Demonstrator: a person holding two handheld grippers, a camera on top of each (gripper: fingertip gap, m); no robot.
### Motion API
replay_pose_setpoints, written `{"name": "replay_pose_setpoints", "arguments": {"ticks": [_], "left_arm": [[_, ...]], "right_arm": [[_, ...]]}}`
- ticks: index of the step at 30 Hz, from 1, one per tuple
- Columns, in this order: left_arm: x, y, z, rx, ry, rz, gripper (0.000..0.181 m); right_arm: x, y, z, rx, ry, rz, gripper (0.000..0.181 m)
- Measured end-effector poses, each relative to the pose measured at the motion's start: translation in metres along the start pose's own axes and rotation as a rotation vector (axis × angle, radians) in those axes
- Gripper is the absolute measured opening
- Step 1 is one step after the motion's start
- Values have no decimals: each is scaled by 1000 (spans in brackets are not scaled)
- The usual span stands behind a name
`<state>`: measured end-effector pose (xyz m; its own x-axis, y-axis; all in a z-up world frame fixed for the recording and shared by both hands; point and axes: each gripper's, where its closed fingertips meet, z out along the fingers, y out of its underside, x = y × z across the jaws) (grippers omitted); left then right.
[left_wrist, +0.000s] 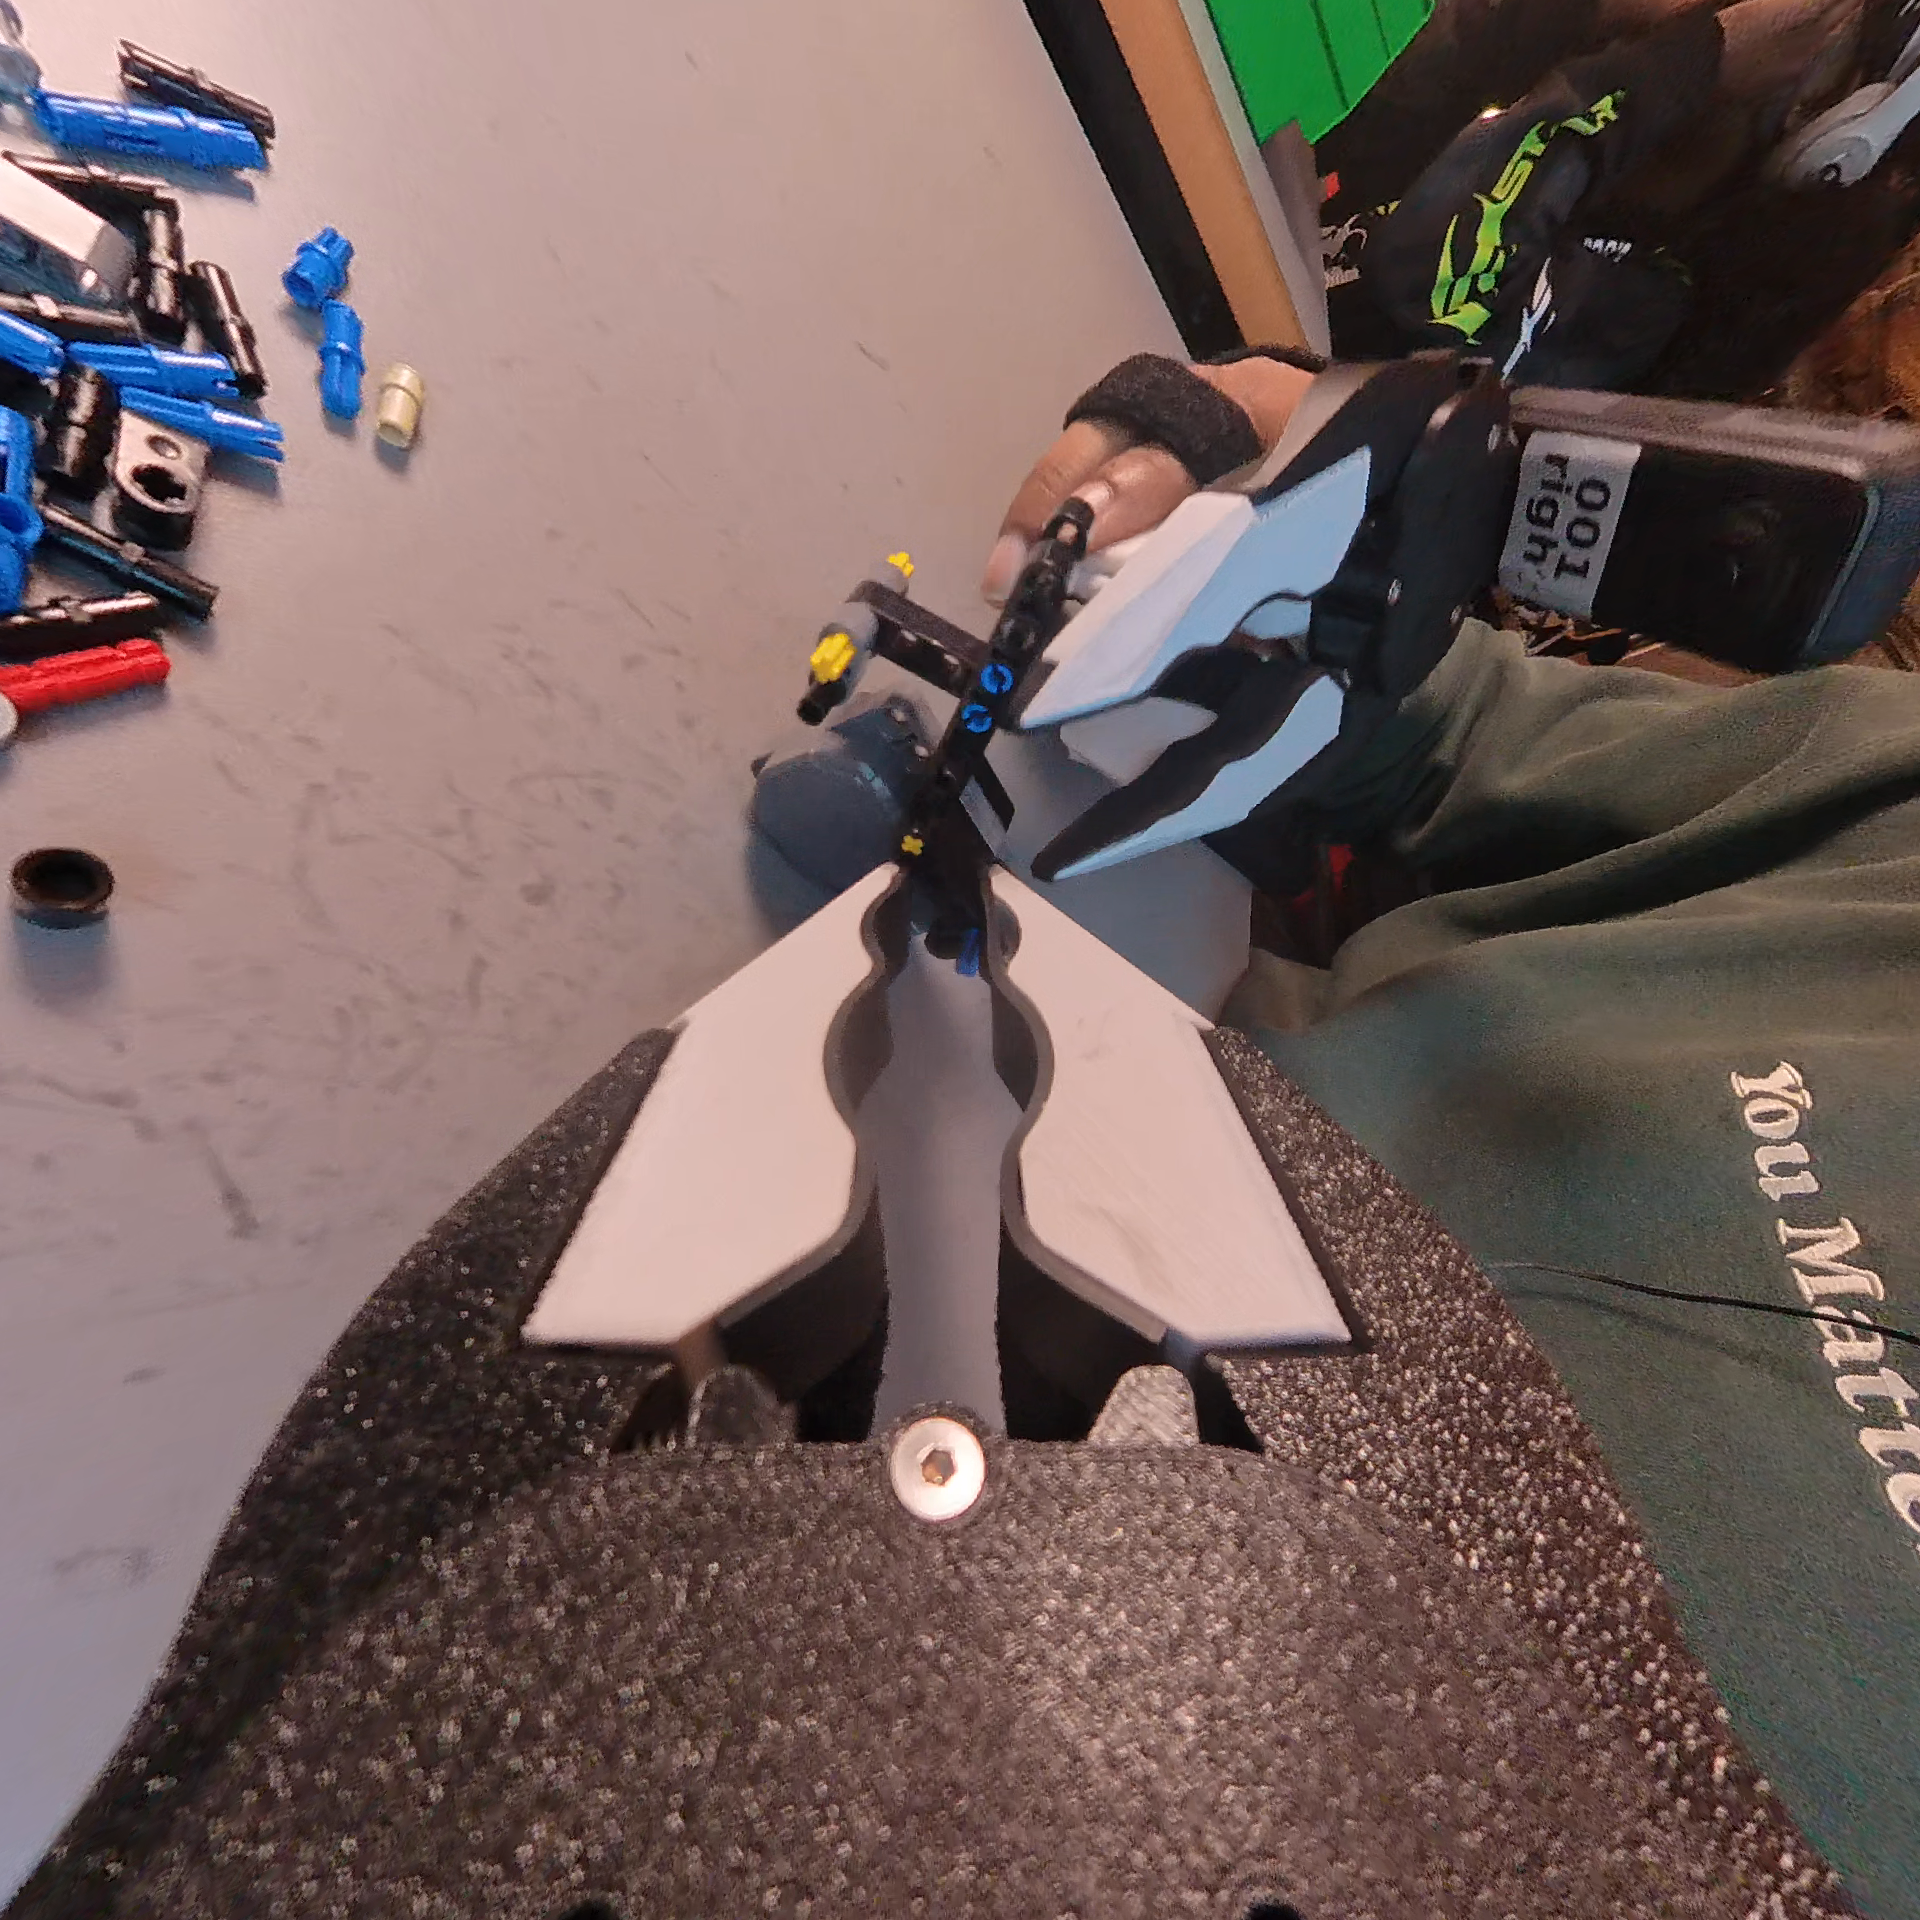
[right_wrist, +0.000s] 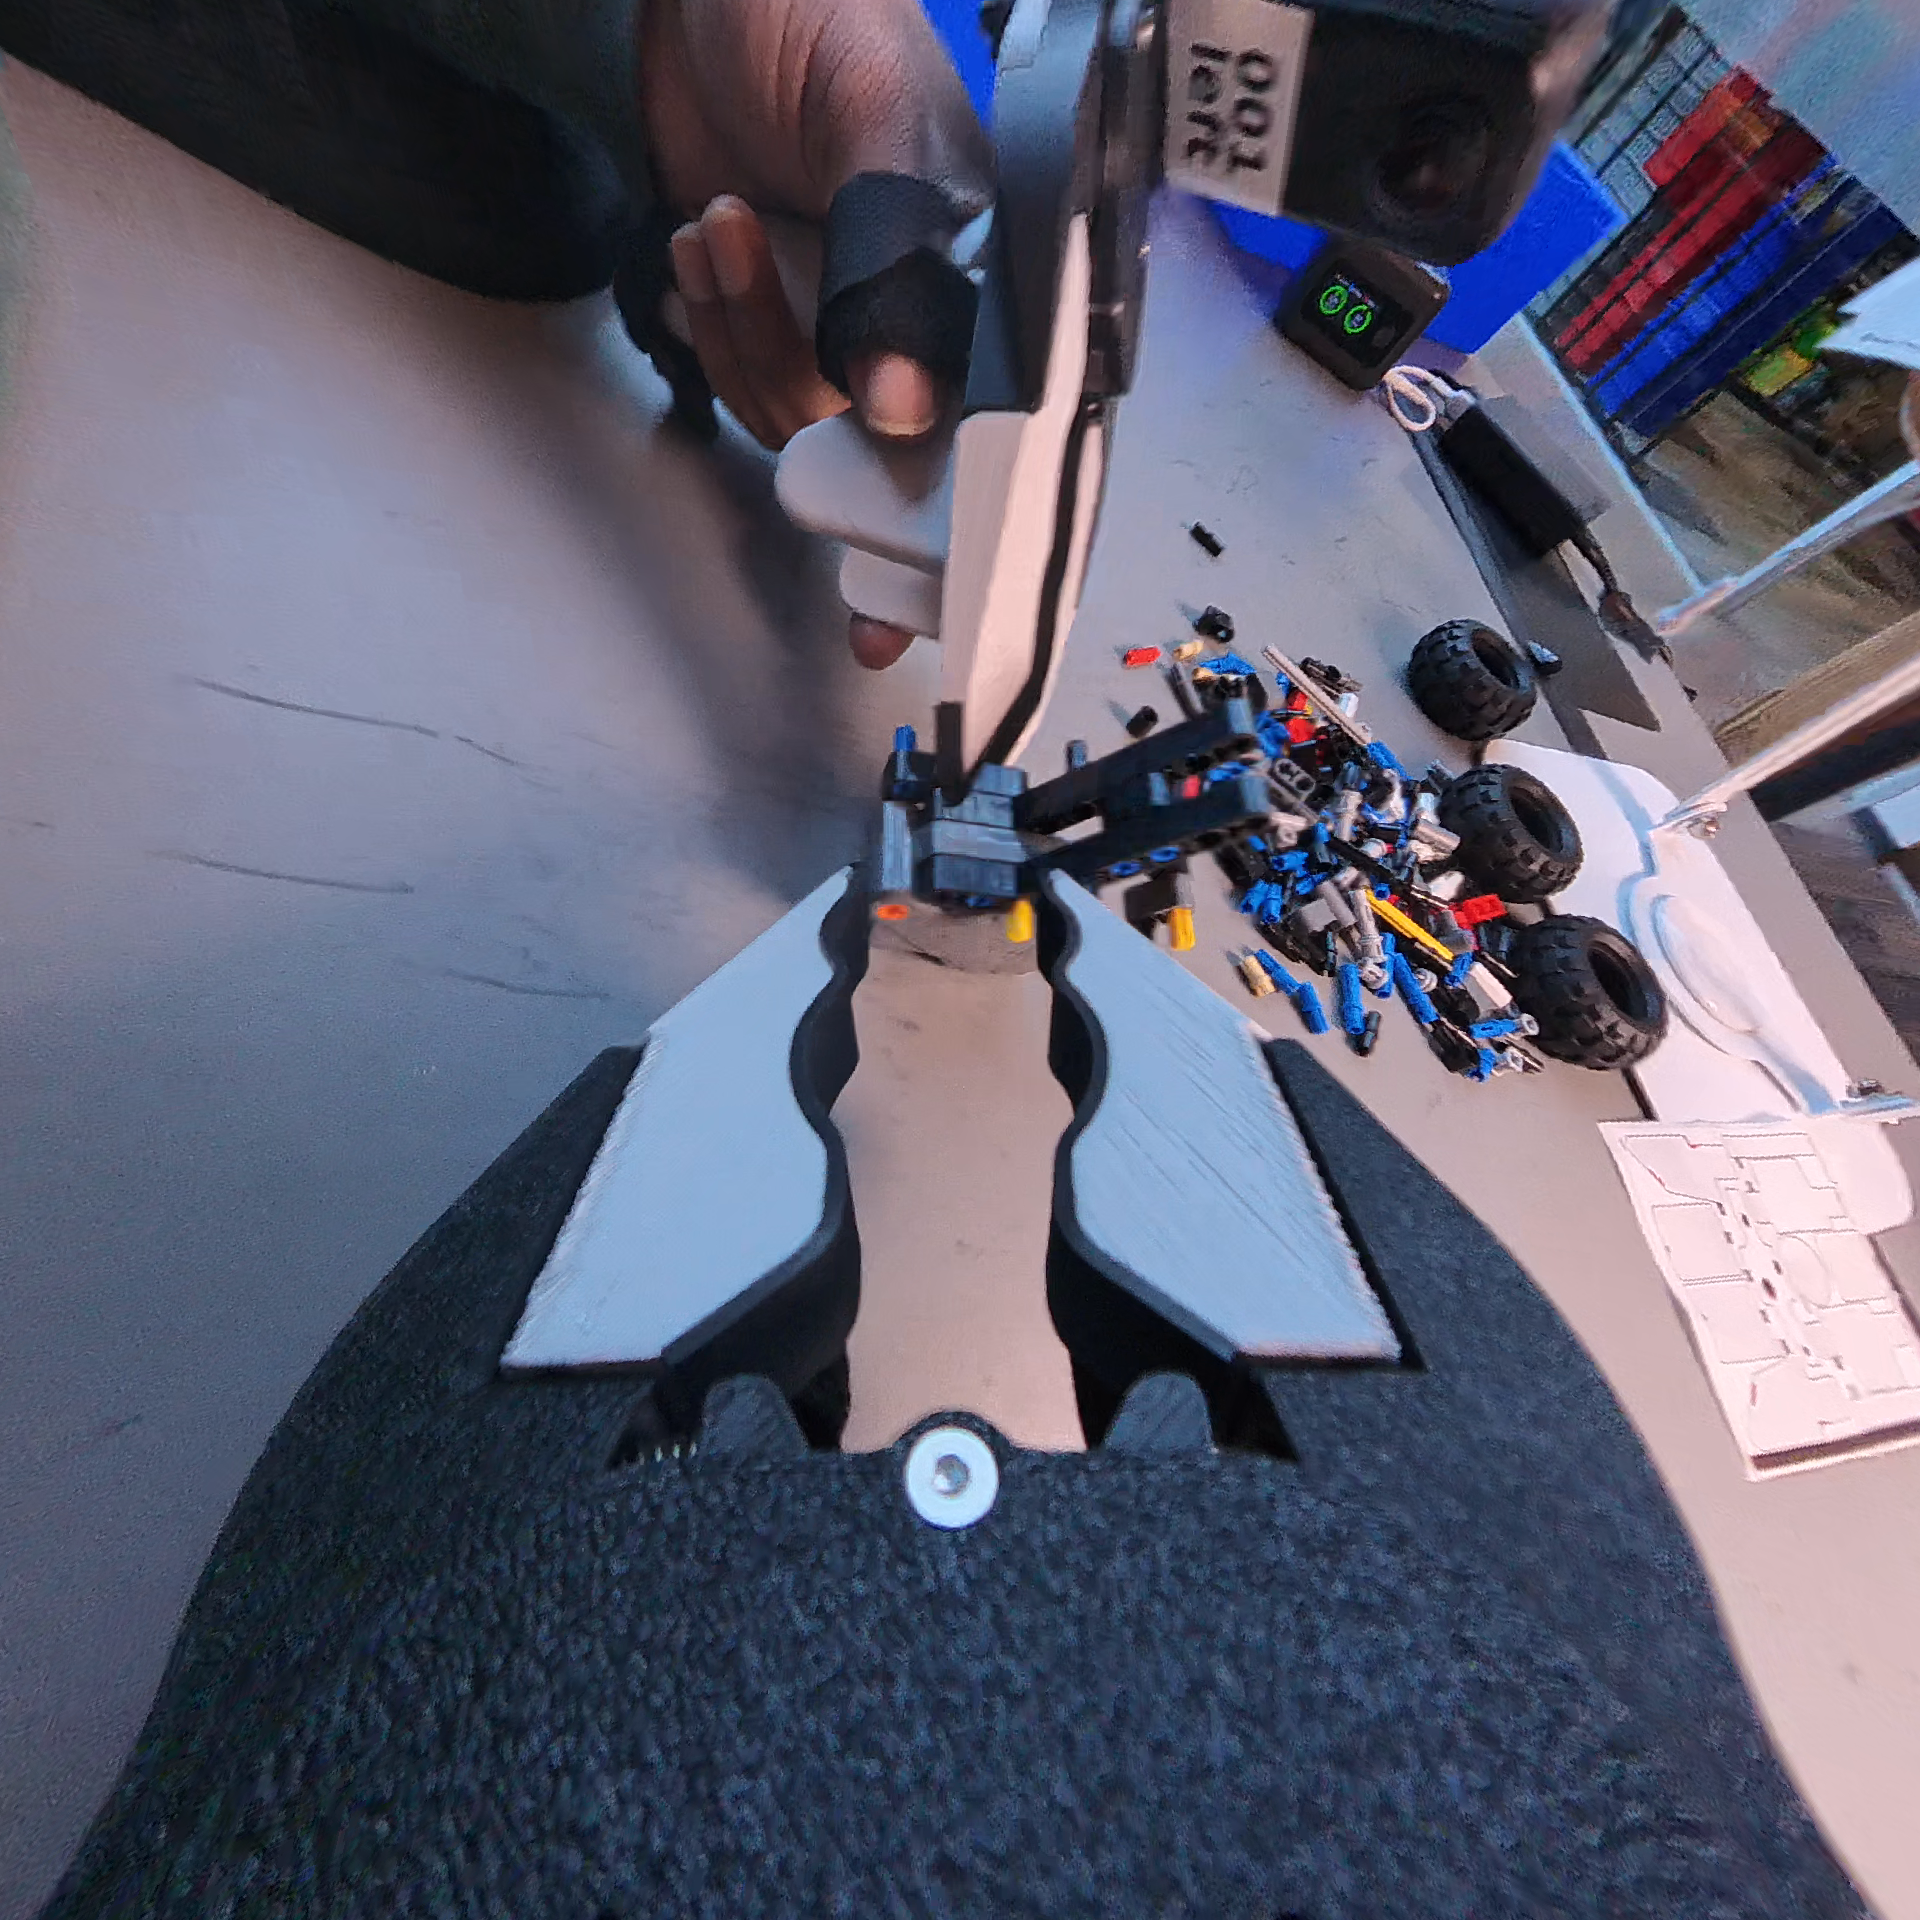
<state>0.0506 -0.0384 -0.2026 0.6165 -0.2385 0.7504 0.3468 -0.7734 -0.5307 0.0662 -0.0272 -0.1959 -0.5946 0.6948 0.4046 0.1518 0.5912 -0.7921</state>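
Both your grippers meet on one small brick assembly (right_wrist: 1049, 821), held above the bench (left_wrist: 644, 436).

Your left gripper (left_wrist: 940, 899) pinches its black beam end; your right gripper (right_wrist: 951, 894) sits half-spread around its grey block, grip uncertain. Three black tyres (right_wrist: 1512, 831) and a loose parts heap (right_wrist: 1351, 894) remain unbuilt toward the bench's far edge.
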Motion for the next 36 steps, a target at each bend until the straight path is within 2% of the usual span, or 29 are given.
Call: {"name": "replay_pose_setpoints", "arguments": {"ticks": [1,5,8,11,18,22,24,25,29,36], "left_arm": [[1,0,0,4,-2,9,10],[6,1,0,8,11,40,7],[14,0,3,20,61,36,6],[27,-4,4,59,142,8,6],[41,-27,-9,243,235,-35,5],[49,-34,-12,308,284,-60,5],[53,-34,-11,307,306,-63,6],[54,-32,-10,294,299,-42,6],[60,-25,-4,231,245,70,10],[61,-17,-1,156,169,213,6]], "right_arm": [[5,-4,-6,28,-7,44,33],[26,1,-12,24,4,142,93],[11,-1,7,3,-12,67,110],[12,5,25,-70,46,15,99],[32,-15,20,36,154,195,86],[38,-28,13,111,189,204,77],[35,-31,10,120,169,163,73],[31,-29,11,101,144,146,64],[20,-30,10,90,59,125,64],[10,-30,8,88,-31,118,63]]}}
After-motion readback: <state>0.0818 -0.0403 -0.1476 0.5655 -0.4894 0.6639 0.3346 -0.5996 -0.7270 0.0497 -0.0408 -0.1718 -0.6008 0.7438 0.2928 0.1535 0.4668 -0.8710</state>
